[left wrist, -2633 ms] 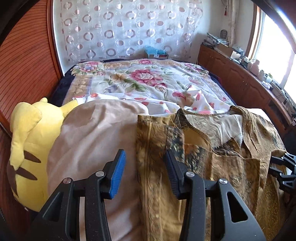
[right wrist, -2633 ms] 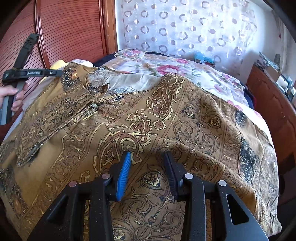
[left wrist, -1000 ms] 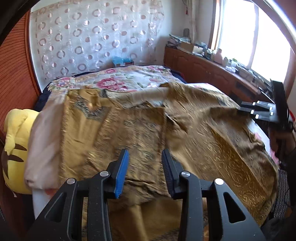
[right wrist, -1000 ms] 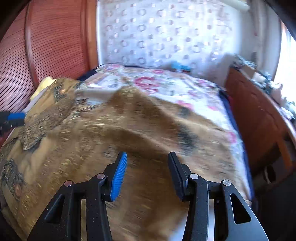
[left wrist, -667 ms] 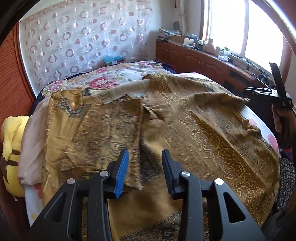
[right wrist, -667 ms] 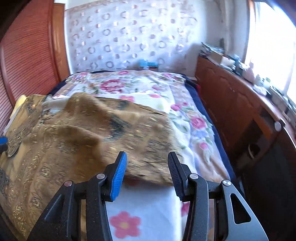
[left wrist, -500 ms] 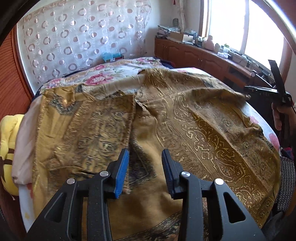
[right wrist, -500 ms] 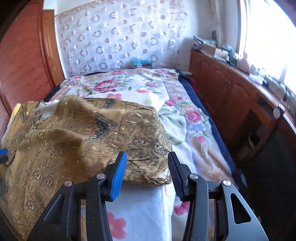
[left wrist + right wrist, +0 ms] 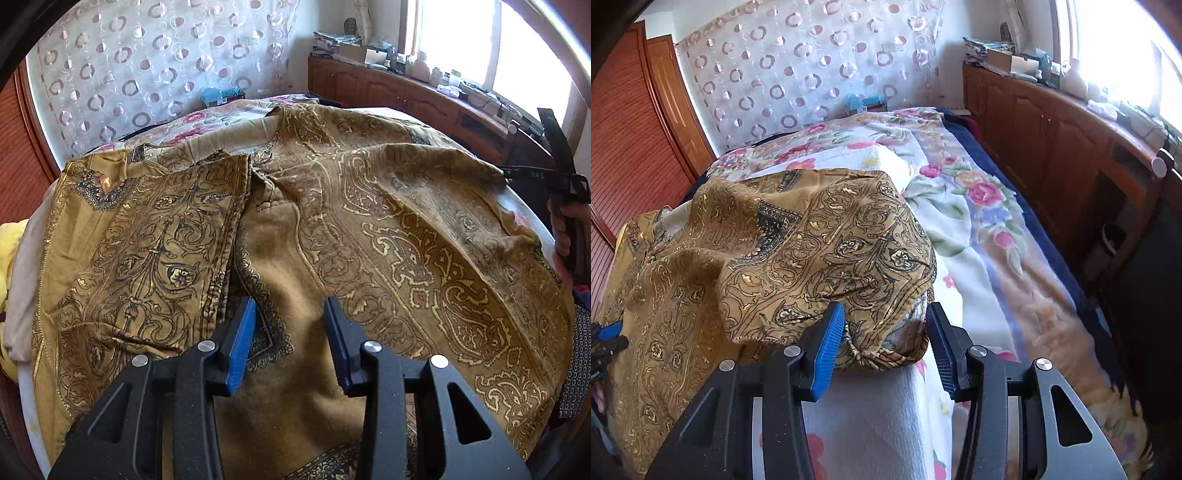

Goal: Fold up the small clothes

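Observation:
A golden paisley garment [image 9: 388,229] lies spread over the bed, its left part folded in over the middle. My left gripper [image 9: 288,332] hovers open above the garment's centre, just right of the folded flap's edge, with nothing pinched. In the right wrist view the garment's bunched right sleeve [image 9: 820,251] hangs over the mattress edge. Its knotted end lies between the fingers of my right gripper [image 9: 886,332], which stands open around it. The right gripper [image 9: 565,184] shows at the left view's far right, held by a hand. The left gripper [image 9: 605,339] peeks in at the right view's left edge.
A yellow plush toy [image 9: 9,251] and a beige cloth [image 9: 26,266] lie left of the garment. The floral bedspread [image 9: 979,206] runs to the far end. Wooden cabinets [image 9: 1052,122] line the right side, a wooden panel wall [image 9: 624,129] the left.
The left gripper came lower and closer over the garment's middle. The right gripper swung rightward from above the garment to its right edge, where the sleeve end now sits between its fingers.

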Demonstrator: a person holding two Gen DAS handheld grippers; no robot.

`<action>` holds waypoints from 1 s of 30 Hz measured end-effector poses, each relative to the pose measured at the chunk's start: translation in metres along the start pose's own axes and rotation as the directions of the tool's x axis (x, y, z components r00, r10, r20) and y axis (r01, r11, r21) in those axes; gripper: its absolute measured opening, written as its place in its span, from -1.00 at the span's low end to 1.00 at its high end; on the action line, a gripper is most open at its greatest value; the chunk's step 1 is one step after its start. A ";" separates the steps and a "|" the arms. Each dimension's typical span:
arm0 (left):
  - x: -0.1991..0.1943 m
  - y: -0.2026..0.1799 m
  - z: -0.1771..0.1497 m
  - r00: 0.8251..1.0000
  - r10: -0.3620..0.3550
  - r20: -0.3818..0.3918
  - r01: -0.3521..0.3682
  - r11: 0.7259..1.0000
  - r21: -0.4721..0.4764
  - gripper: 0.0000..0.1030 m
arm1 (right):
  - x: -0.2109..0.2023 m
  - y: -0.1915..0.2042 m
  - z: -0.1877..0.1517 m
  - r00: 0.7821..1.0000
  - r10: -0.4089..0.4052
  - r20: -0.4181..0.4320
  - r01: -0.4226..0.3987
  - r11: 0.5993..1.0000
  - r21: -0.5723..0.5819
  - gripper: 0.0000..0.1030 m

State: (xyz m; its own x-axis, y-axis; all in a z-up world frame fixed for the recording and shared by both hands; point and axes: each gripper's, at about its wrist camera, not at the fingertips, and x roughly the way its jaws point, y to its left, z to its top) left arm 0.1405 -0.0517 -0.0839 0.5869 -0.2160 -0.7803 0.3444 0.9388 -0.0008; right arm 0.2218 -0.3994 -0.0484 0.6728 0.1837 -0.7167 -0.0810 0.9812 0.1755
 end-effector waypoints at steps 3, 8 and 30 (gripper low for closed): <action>0.000 0.000 -0.002 1.000 -0.009 0.010 0.009 1.000 -0.007 -0.19 | 0.002 0.000 0.000 1.000 0.007 -0.018 -0.007 1.000 0.020 -0.07; 0.001 -0.003 0.000 1.000 -0.030 0.008 0.030 0.999 0.012 0.02 | 0.002 -0.004 0.001 1.000 0.021 -0.019 -0.020 0.999 0.034 -0.07; 0.002 -0.005 0.001 0.999 -0.032 0.004 0.032 0.999 0.029 0.17 | -0.012 0.021 0.013 0.995 -0.074 0.073 0.081 0.991 -0.102 -0.93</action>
State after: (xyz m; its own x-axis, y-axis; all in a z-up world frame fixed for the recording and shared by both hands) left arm 0.1405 -0.0569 -0.0852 0.5785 -0.2475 -0.7772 0.3844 0.9232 -0.0079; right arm 0.2211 -0.3815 -0.0270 0.7287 0.1055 -0.6767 -0.1003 0.9938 0.0469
